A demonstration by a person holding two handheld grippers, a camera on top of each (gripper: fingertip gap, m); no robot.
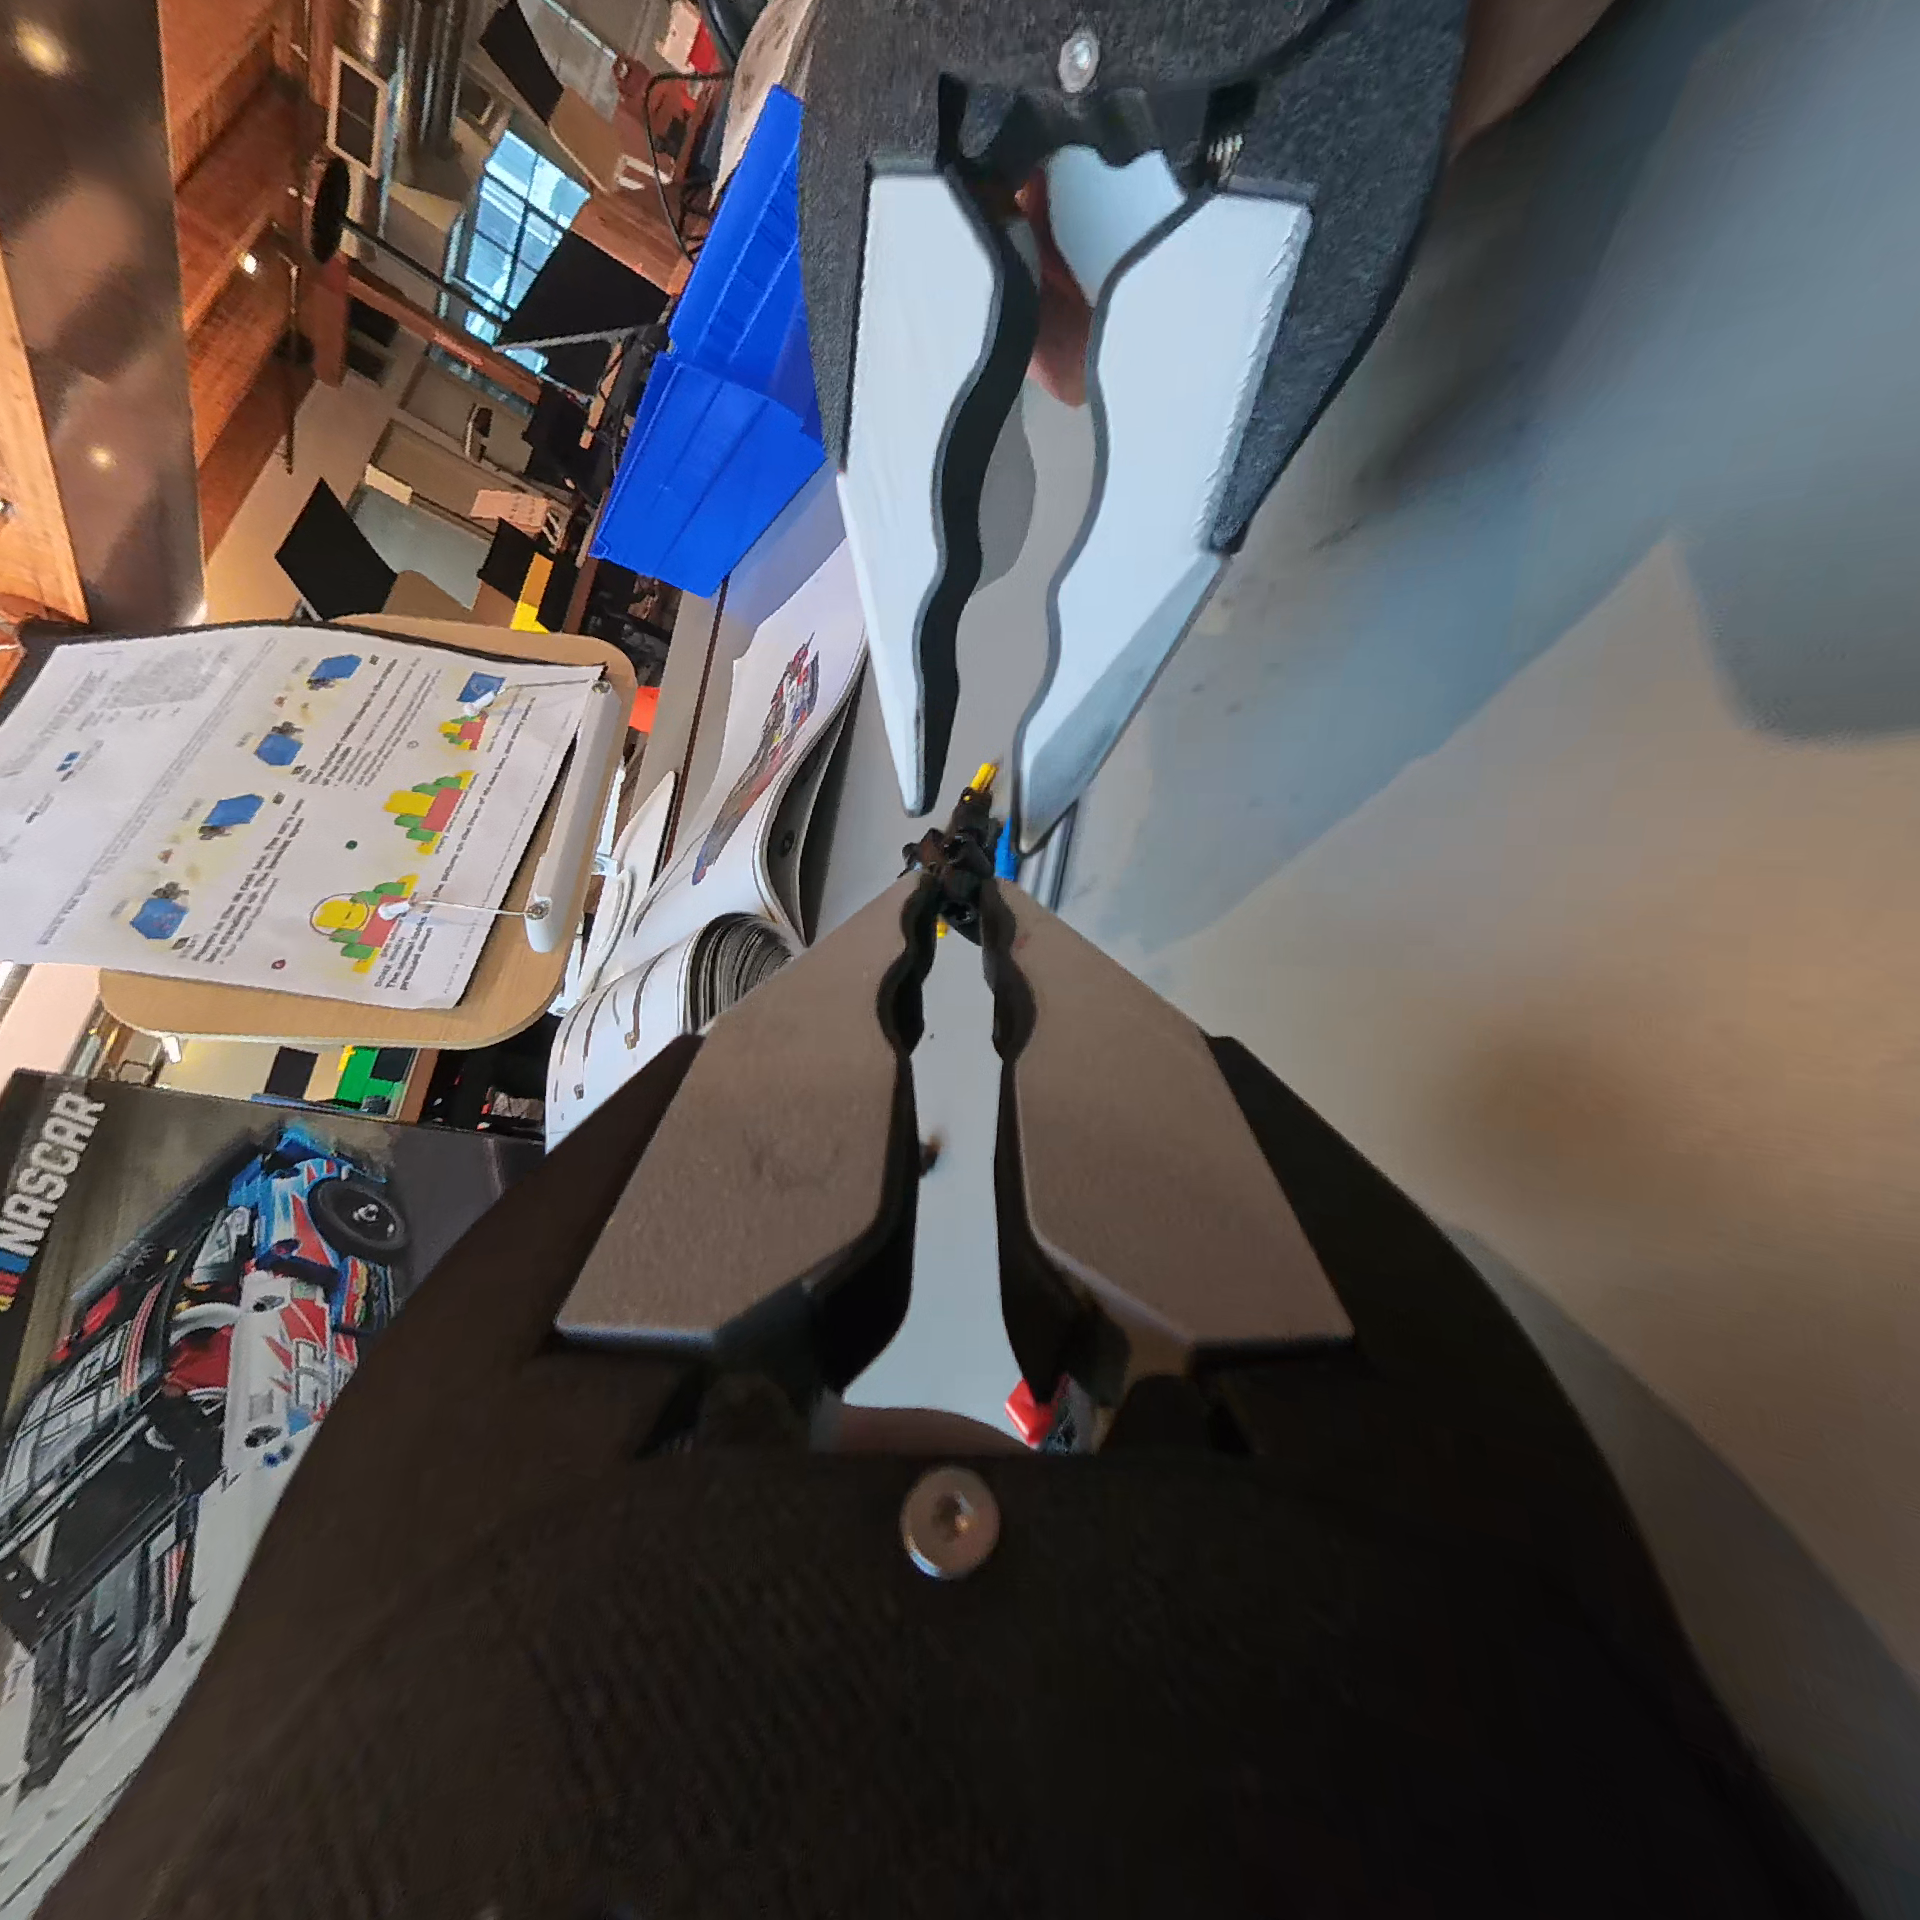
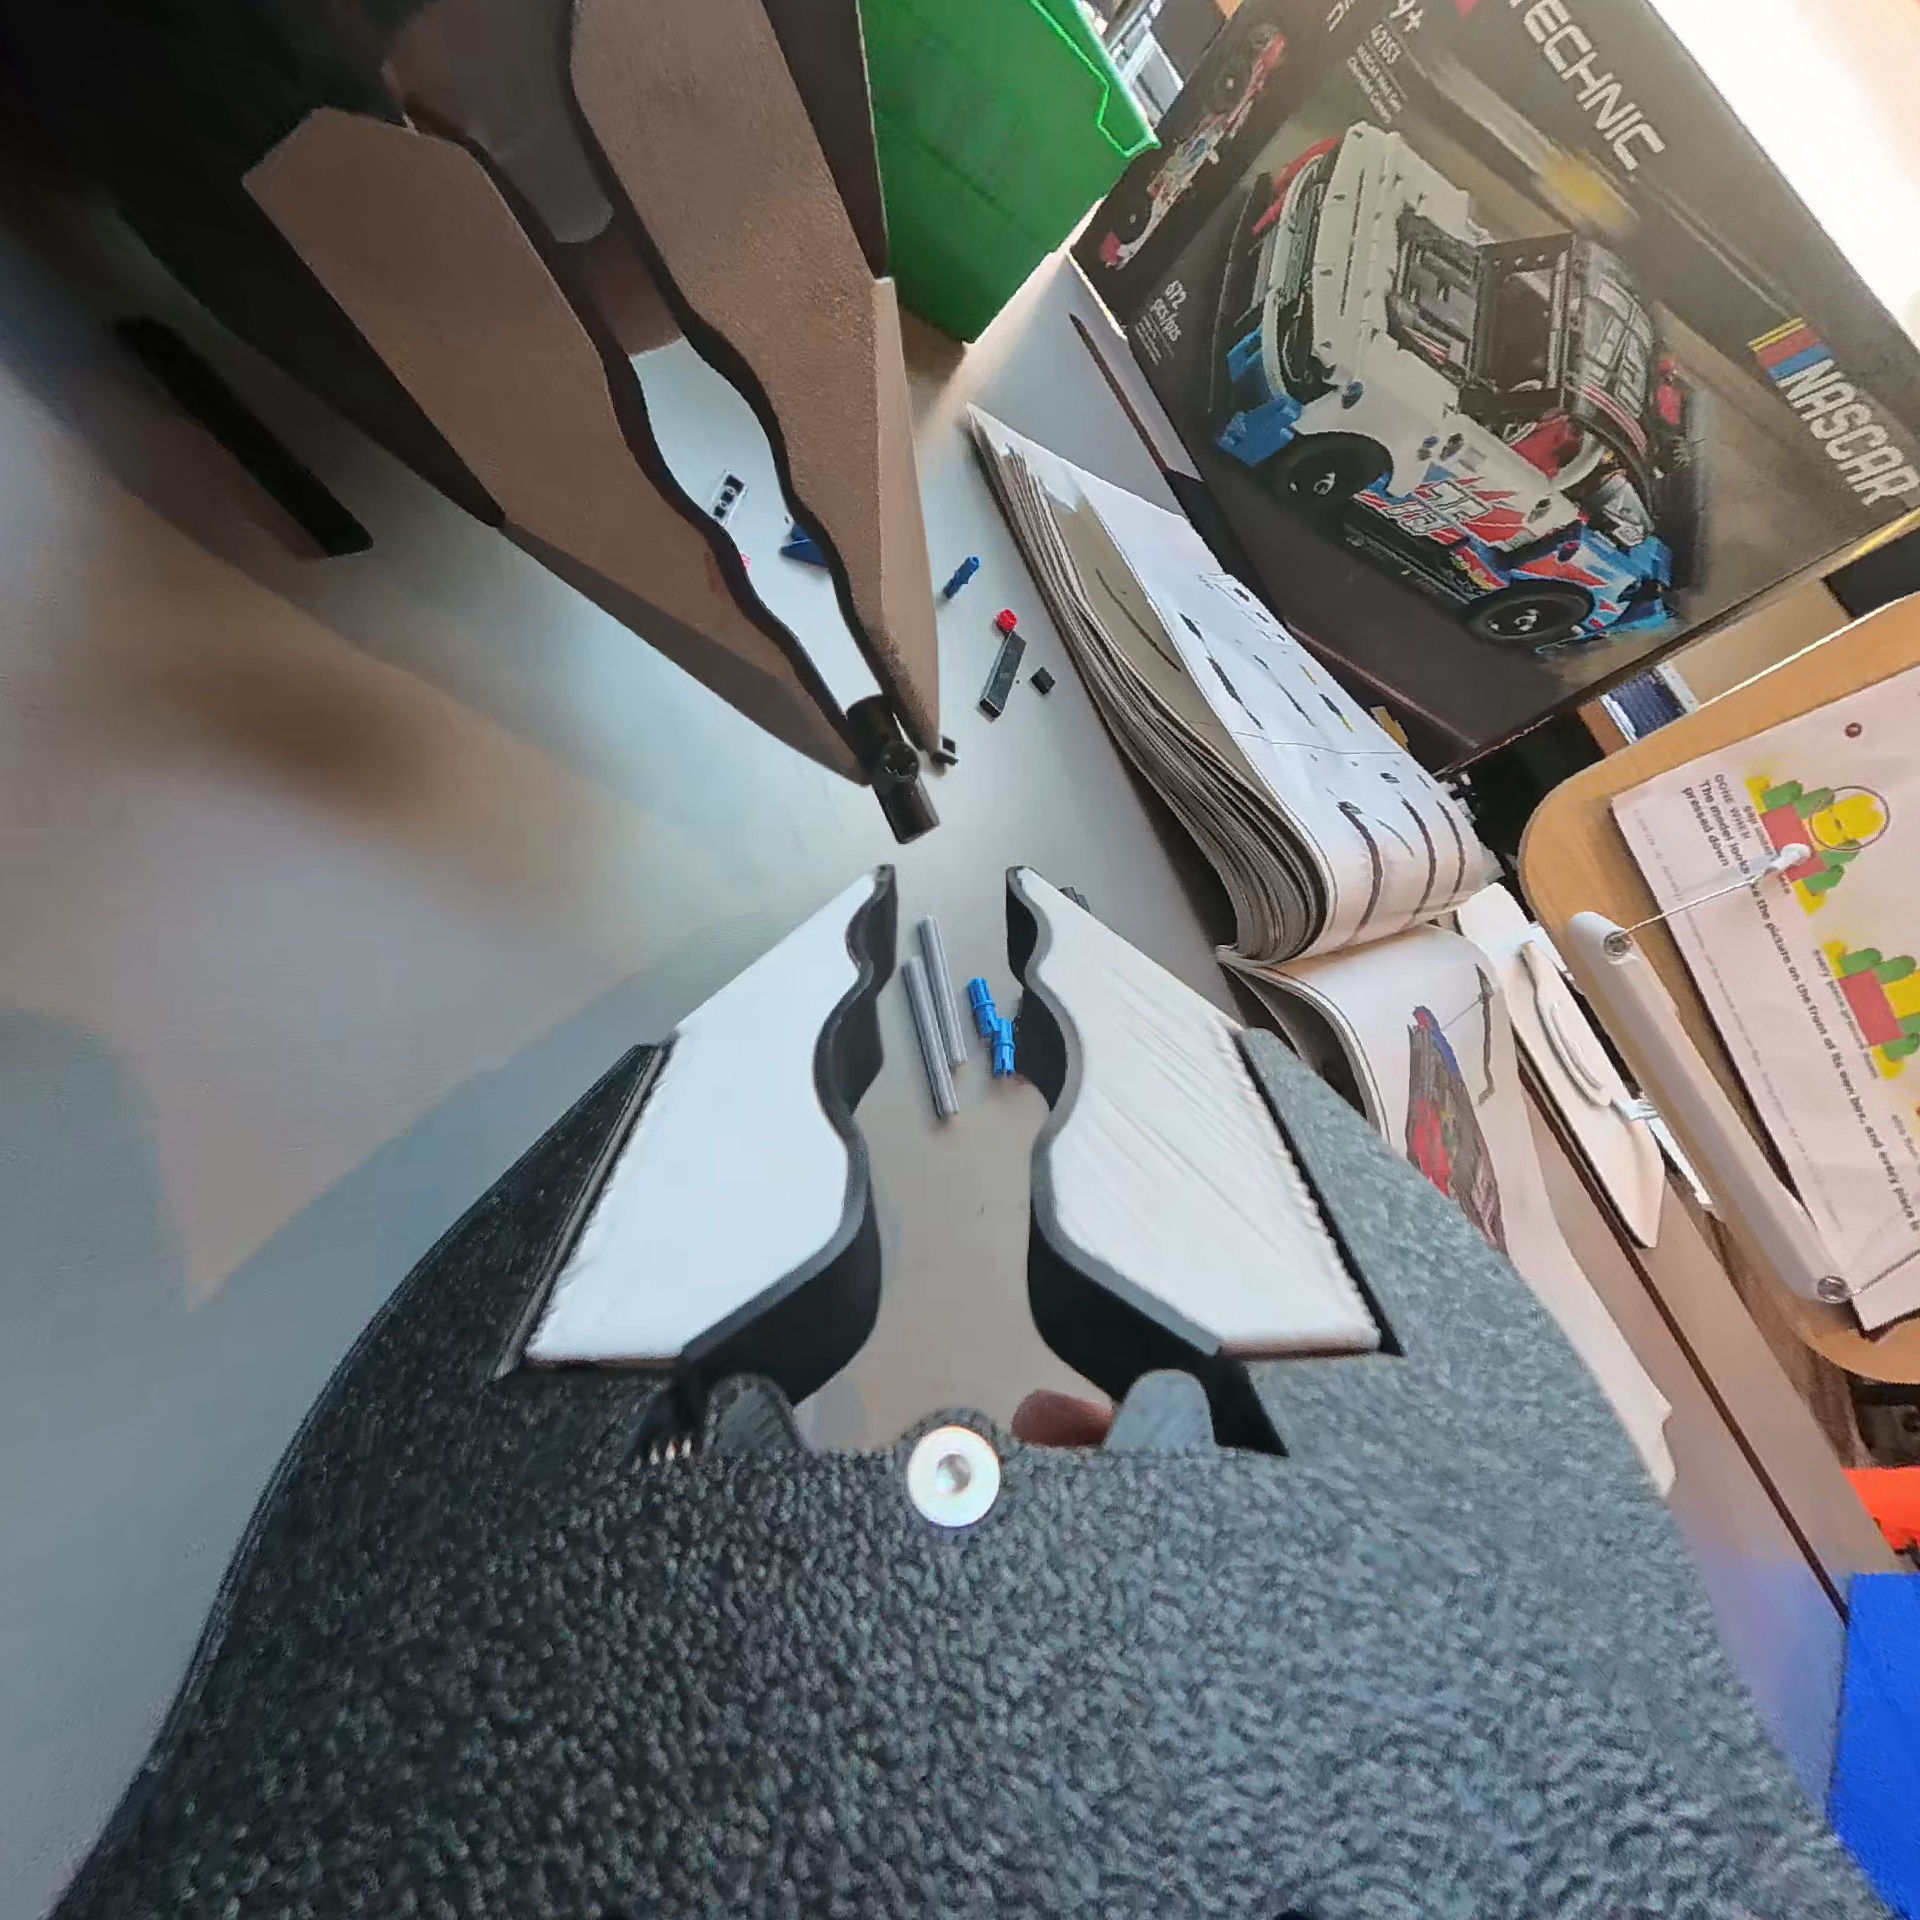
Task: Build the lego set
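My left gripper point(image 1: 956, 902), with brown pads, is shut on a small black lego piece point(image 1: 961, 844) with a yellow tip that sticks out past its fingertips. In the right wrist view the left gripper point(image 2: 900, 744) comes in from the top, with the black piece point(image 2: 900, 781) in its tips. My right gripper point(image 2: 951, 875), with white pads, is open and empty, its tips just short of the held piece. It also shows in the left wrist view point(image 1: 968, 817). Two grey axles point(image 2: 933, 1027) and blue pins point(image 2: 992, 1023) lie on the table between its fingers.
Loose parts lie farther off: a black beam point(image 2: 1004, 675), a red piece point(image 2: 1005, 620), a blue pin point(image 2: 961, 577). An open instruction booklet point(image 2: 1247, 748), the set's box point(image 2: 1507, 364), a green bin point(image 2: 987, 135), a blue bin point(image 1: 727, 364) and a board with a printed sheet point(image 1: 291, 810) line the table's side. My left and right fingertips are right by each other.
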